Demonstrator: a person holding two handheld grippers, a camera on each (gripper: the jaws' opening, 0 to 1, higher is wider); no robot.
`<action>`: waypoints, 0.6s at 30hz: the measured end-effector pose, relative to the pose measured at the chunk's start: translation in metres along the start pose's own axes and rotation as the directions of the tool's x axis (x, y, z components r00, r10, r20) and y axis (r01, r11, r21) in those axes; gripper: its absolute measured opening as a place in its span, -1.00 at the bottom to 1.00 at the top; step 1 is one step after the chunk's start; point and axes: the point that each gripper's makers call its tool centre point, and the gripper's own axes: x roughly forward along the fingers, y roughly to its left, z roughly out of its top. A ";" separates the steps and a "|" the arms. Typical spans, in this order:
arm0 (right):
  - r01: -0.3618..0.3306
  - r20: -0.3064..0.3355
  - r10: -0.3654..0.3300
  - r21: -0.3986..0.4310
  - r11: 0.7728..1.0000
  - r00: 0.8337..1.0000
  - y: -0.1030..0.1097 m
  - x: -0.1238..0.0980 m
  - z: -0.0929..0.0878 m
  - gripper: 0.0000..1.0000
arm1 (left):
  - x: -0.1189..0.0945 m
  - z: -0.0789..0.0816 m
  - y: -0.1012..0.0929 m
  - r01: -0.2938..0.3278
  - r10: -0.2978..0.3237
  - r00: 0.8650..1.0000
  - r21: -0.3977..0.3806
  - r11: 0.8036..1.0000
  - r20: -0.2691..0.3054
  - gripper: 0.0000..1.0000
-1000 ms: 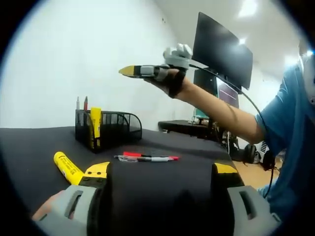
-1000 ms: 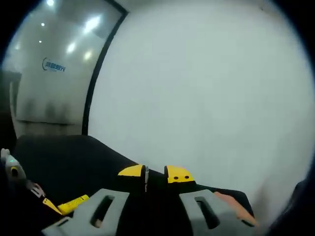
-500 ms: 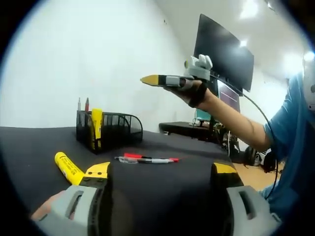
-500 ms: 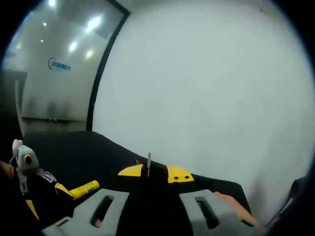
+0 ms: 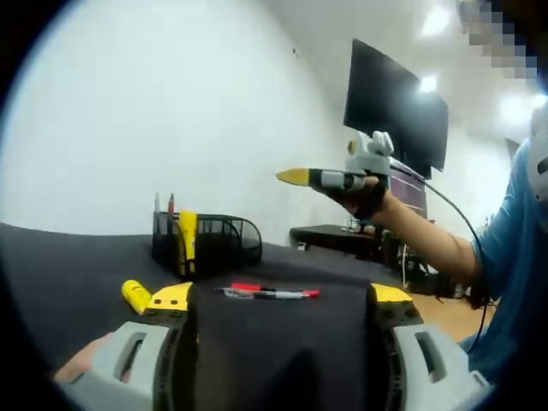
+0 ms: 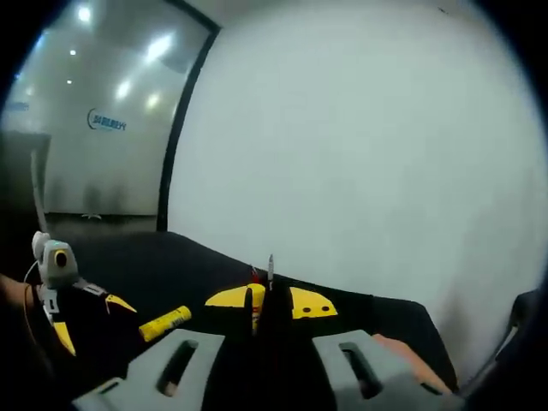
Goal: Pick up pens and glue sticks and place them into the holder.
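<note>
Glue stick [image 5: 135, 295], yellow, lies on the black tabletop [image 5: 77, 265] just left of the spread-jawed left gripper [image 5: 278, 300]. Pens [image 5: 270, 292] lie beyond its tips; farther left, the mesh holder [image 5: 210, 244] stands before a white wall [image 5: 145, 111]. Right gripper [image 5: 295, 177], raised in the air, jaws pressed together, empty; monitor [image 5: 394, 107] behind.

- Wall [image 5: 171, 111]: plain white, behind the table.
- Table [image 5: 68, 257]: black top.
- Monitor [image 5: 394, 107]: large, dark, mounted high.
- Ceiling lights [image 5: 437, 21]: bright panels overhead.
- Desk [image 5: 342, 238]: dark, beneath the monitor.
- Floor [image 5: 437, 310]: wood-toned.
- Glass partition [image 6: 103, 128]: blue logo, black frame edge, reflected lights.
</note>
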 end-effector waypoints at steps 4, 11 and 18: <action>-0.018 -0.002 0.018 0.017 1.000 1.000 0.009 -0.002 -0.005 -0.70 | -0.016 0.002 0.010 -0.045 0.045 0.999 0.011 0.999 -0.012 0.52; -0.023 -0.019 0.023 0.019 1.000 1.000 0.013 -0.007 -0.022 -0.68 | -0.040 0.004 0.025 -0.133 0.133 0.991 0.024 0.991 -0.016 0.52; 0.014 -0.030 -0.012 0.042 0.999 0.999 -0.002 -0.021 -0.047 -0.68 | -0.046 -0.004 0.046 -0.309 0.310 0.949 0.030 0.951 -0.052 0.38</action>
